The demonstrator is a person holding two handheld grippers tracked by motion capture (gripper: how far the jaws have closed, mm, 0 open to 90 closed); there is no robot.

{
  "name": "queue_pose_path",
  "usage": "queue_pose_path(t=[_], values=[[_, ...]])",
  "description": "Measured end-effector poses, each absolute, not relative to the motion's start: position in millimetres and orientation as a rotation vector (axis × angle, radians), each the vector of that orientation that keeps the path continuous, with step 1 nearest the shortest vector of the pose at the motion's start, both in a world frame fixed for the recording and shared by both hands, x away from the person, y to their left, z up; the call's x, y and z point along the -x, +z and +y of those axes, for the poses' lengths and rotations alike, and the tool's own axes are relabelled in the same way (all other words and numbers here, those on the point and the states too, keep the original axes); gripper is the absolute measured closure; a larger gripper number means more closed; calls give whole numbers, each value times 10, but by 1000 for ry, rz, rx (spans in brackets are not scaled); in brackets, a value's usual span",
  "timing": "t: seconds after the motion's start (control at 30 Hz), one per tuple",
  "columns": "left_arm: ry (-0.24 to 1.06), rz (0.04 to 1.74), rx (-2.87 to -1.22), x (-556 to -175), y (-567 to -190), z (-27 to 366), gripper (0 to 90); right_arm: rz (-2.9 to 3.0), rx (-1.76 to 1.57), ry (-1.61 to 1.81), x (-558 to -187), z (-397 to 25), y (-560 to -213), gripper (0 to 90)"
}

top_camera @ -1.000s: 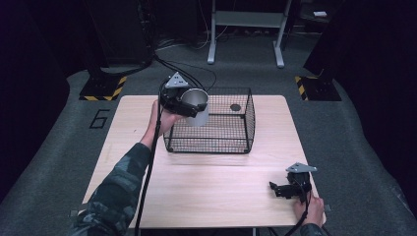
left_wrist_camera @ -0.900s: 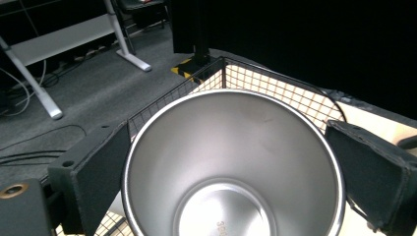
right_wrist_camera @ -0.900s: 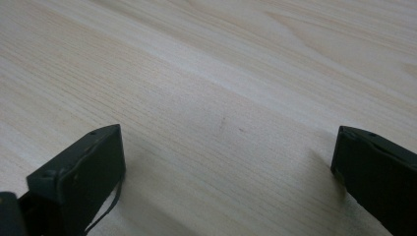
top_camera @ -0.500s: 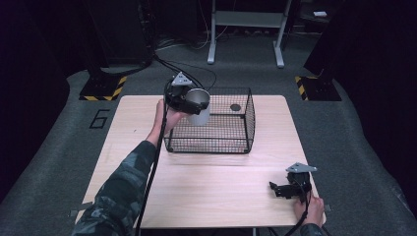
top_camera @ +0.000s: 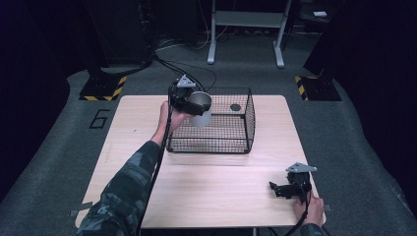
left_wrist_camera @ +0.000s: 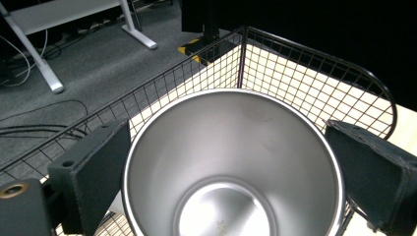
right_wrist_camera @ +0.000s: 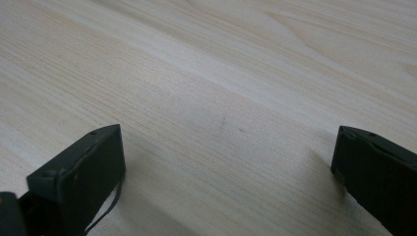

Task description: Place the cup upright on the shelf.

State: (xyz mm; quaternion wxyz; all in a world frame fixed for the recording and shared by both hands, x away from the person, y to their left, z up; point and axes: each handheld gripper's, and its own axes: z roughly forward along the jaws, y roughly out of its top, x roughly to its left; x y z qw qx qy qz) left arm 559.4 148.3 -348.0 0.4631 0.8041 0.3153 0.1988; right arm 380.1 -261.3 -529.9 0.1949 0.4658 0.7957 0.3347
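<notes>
My left gripper (top_camera: 193, 104) is shut on a steel cup (top_camera: 200, 109) and holds it above the left rear rim of a black wire basket (top_camera: 241, 142). In the left gripper view the cup (left_wrist_camera: 231, 162) sits mouth-up between the two jaws, empty inside, with the basket's mesh (left_wrist_camera: 305, 73) behind it. A small dark round thing (top_camera: 235, 107) lies on the basket floor at the back right. My right gripper (top_camera: 279, 190) rests open on the table near the front right corner; in the right gripper view its jaws stand wide apart over bare wood (right_wrist_camera: 221, 98).
The light wooden table (top_camera: 206, 196) stands on grey carpet. Cables trail off the table's far side to black stands with yellow-black striped bases (top_camera: 101, 88). A white metal frame (top_camera: 246, 29) stands behind.
My left gripper has carried the cup slightly farther back and up over the basket's rim. The right gripper has stayed where it was.
</notes>
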Motion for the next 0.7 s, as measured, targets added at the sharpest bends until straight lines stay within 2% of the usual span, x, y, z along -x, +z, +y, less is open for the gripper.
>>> queue_pose_path(t=[0.7], values=[[482,867,-2022,-5711,-3859,1298,67,2235,-1299,936,-3801,-2618,-5299,0]])
